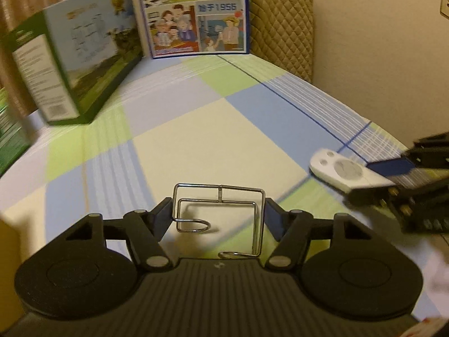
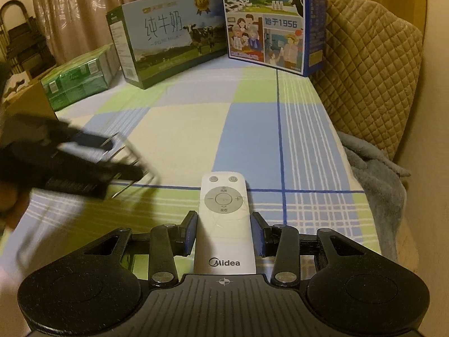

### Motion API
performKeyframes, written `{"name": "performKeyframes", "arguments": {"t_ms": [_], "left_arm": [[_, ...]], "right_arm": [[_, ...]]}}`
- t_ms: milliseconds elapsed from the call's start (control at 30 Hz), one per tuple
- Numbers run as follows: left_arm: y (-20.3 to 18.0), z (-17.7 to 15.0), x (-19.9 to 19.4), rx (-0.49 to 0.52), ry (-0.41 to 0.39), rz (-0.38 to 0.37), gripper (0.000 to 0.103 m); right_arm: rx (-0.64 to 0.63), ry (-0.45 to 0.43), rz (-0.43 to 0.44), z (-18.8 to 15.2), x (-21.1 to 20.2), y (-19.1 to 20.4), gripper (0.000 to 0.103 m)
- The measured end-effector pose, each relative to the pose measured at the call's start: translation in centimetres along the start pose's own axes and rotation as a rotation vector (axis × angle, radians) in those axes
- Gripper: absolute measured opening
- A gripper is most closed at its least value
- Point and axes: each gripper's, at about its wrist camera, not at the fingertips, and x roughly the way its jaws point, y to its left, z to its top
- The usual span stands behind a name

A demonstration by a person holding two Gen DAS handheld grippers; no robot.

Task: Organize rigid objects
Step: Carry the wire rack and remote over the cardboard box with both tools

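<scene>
My left gripper [image 1: 219,216] is shut on a bent chrome wire holder [image 1: 241,188]; the blue pads press its two sides and it hangs just above the checked sheet [image 1: 224,112]. At the right edge of the left wrist view, my right gripper [image 1: 376,179] holds a white remote [image 1: 345,172]. In the right wrist view the right gripper [image 2: 224,233] is shut on that Midea remote [image 2: 224,205], buttons up, its far end sticking out past the fingertips. The left gripper [image 2: 112,156] shows blurred at the left with the wire holder [image 2: 132,151].
A green milk carton box [image 2: 168,36] and a blue one [image 2: 275,25] stand at the far end of the bed. A green shrink-wrapped pack [image 2: 81,81] lies at the far left. A quilted cushion [image 2: 370,70] and a grey blanket [image 2: 376,163] line the right side.
</scene>
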Motion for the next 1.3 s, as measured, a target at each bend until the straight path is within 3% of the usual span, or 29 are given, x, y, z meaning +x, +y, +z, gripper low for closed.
{"name": "performKeyframes", "arguments": {"t_ms": [400,767,1300], "left_arm": [[-1.2,-6.2,-11.3,-0.125,-0.073,0.082,0.064],[-1.4,-6.8,-20.1,-0.202,-0.116,0.091,0.064],[0.2,-8.6,-30.7,-0.253,-0.187,0.142,0.064]], "right_arm": [[-0.019,-0.021,0.031,0.5,-4.4,3.4,0.037],[-0.099,-0.045,0.059,1.1,-11.5,8.0,0.037],[-0.039,-0.075,0.085,-0.1,-20.3,16.3,0.037]]}}
